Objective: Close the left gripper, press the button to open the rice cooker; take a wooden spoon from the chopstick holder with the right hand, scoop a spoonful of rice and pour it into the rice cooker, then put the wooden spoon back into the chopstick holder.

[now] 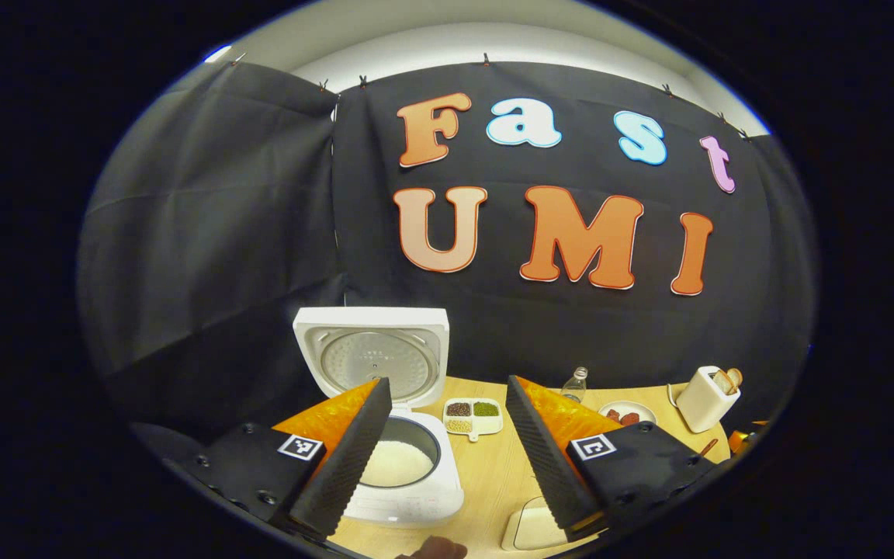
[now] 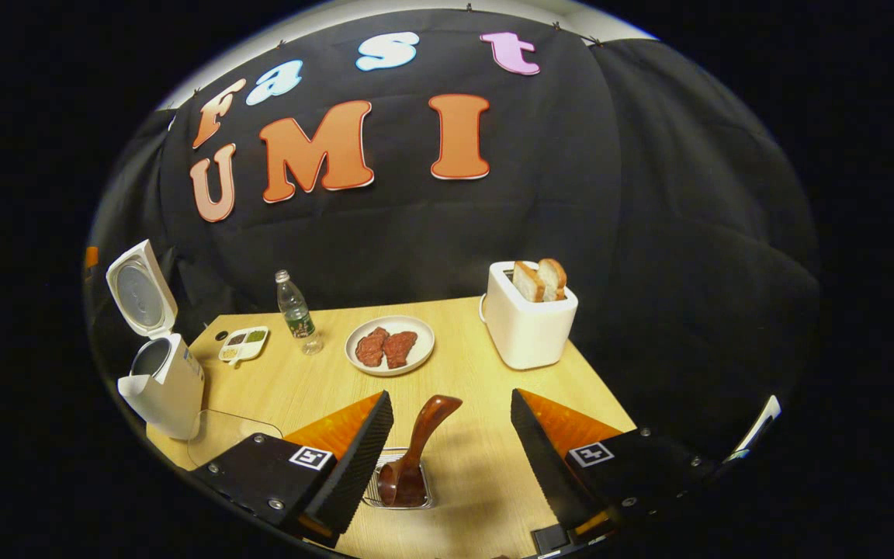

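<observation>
The white rice cooker (image 1: 404, 481) stands open with its lid (image 1: 373, 353) raised, and white rice shows in the inner pot (image 1: 396, 462). My left gripper (image 1: 447, 384) is open above and just right of the pot, holding nothing. In the right gripper view the cooker (image 2: 164, 380) is at the far left with its lid (image 2: 136, 291) up. The wooden spoon (image 2: 418, 446) stands, wide end down, in the wire chopstick holder (image 2: 402, 501). My right gripper (image 2: 451, 397) is open around the spoon, with its fingers clear of it.
On the wooden table (image 2: 486, 458) are a divided dish of grains (image 2: 243, 344), a water bottle (image 2: 296, 310), a plate of meat (image 2: 389, 345) and a toaster with bread (image 2: 528, 314). A clear container (image 2: 222, 435) sits beside the cooker, near the front edge.
</observation>
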The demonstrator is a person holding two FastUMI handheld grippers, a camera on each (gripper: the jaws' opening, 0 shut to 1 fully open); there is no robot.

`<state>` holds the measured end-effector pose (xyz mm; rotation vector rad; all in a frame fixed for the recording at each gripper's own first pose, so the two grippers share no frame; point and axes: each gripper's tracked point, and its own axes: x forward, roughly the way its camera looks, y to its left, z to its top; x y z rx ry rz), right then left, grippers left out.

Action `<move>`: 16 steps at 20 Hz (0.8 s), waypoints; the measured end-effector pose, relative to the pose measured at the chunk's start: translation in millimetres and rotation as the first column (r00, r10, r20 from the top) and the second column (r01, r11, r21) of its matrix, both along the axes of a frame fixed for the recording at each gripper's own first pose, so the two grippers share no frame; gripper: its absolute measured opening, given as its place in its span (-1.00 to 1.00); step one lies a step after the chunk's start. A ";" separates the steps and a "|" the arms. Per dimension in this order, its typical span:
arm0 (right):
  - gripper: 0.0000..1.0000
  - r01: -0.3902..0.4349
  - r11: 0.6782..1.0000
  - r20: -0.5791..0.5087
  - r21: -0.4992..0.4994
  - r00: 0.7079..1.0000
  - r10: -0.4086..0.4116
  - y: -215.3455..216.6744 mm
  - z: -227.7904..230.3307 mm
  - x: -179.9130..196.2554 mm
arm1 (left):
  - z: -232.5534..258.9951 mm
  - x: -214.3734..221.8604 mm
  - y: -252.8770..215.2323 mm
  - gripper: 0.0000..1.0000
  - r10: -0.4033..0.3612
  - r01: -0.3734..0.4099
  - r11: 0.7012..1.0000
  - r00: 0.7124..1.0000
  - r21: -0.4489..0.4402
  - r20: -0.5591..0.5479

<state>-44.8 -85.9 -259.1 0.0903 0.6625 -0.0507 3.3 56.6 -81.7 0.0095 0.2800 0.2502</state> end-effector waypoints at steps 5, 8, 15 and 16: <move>0.89 -0.068 0.991 -0.112 0.115 0.990 0.081 16.0 -43.3 1.0 | 4.3 -32.6 -17.6 1.00 0.039 -0.040 0.997 0.999 0.065 0.012; 0.87 -0.090 0.978 -0.167 0.190 0.978 0.123 26.9 -69.1 5.0 | 8.5 -49.6 -22.9 1.00 0.069 -0.072 0.991 0.997 0.116 0.027; 0.58 -0.094 0.945 -0.217 0.314 0.962 0.168 45.3 -100.4 20.2 | 17.1 -68.7 -32.7 1.00 0.090 -0.097 0.975 0.995 0.199 0.045; 0.58 -0.083 0.936 -0.222 0.341 0.961 0.166 47.6 -104.9 21.2 | 15.5 -69.1 -34.9 1.00 0.089 -0.095 0.976 0.995 0.197 0.039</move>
